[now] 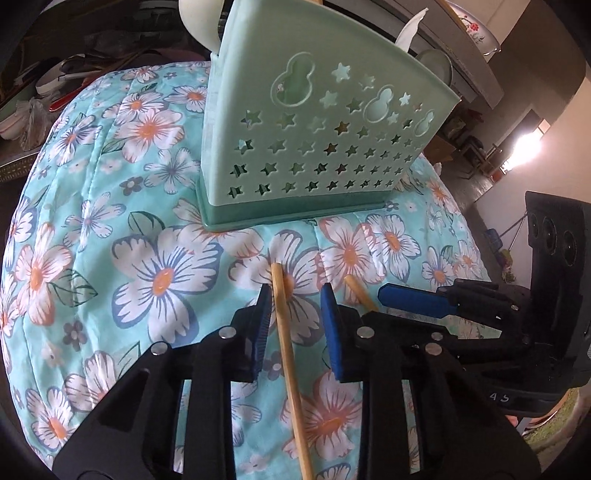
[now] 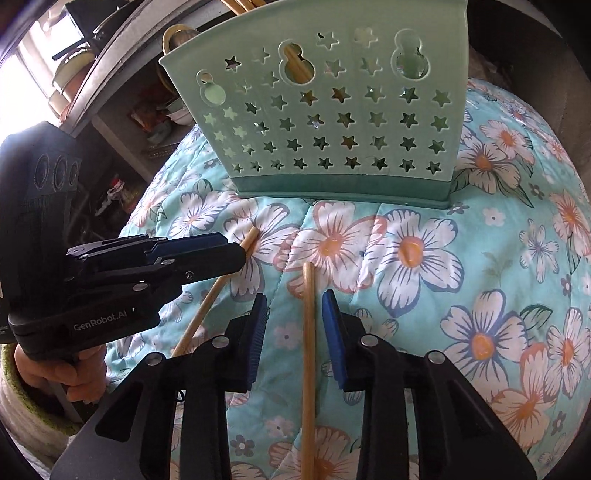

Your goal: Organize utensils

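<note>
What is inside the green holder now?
In the holder, wooden sticks show through a cutout in the right wrist view. Pale utensil ends rise above its rim. The wall covers most of the contents, so I cannot count them.

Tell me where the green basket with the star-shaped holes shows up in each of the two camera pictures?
Left wrist view: the green star-holed utensil holder stands at top centre on the floral cloth, beyond the open left gripper.
Right wrist view: the same holder fills the top centre, beyond the open right gripper.
Shared landmark: the floral cloth under it, with a wooden chopstick between each gripper's fingers.
</note>
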Demonstrator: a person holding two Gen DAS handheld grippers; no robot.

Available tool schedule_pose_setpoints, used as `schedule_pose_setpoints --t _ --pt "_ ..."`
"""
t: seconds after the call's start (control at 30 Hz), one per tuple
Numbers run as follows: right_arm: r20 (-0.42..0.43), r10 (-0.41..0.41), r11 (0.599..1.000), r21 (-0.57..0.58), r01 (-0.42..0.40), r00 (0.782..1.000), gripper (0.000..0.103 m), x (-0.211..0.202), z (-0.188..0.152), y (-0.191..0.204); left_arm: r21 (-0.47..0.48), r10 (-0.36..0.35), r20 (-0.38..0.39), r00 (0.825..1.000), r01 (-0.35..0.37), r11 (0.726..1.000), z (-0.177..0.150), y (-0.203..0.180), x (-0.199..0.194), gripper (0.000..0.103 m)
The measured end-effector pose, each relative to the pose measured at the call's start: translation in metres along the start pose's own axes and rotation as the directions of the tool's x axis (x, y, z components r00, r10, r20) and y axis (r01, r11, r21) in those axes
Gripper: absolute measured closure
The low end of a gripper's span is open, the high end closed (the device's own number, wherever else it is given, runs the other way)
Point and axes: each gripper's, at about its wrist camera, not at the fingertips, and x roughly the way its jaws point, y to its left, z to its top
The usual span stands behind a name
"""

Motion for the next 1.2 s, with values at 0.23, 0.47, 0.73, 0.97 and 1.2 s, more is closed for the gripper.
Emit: schedule_pose_setpoints --t 0.23,0.47,0.73,0.97,1.2 --pt "-0.016 -0.007 1.000 0.003 0.007 1.000 0.080 0.013 0.001 -0.004 -0.007 0.052 -0.055 0.997 -0.052 0.999 -0.001 -0.001 0.020 0.083" --pt "-0.003 0.005 0.999 0.032 -0.005 1.000 0.096 0.017 0.003 -0.013 0.083 0.186 -0.045 0.981 -0.182 0.980 -0.003 -0.027 0.037 0.089" --pt "0.029 0.061 0.993 0.095 -0.064 0.998 0.096 0.000 -0.001 -0.025 0.101 0.246 -0.004 0.969 -0.245 0.964 -0.003 -0.044 0.038 0.097" --pt "0.090 0.072 0.990 0.119 -0.082 0.993 0.096 -0.031 -0.004 -0.031 0.109 0.235 0.069 0.970 -0.241 0.964 0.002 -0.062 0.003 0.097" --pt "0.190 0.074 0.990 0.102 -0.094 0.979 0.096 -0.079 -0.005 -0.030 0.104 0.181 0.164 0.970 -0.200 0.974 0.004 -0.077 -0.048 0.097"
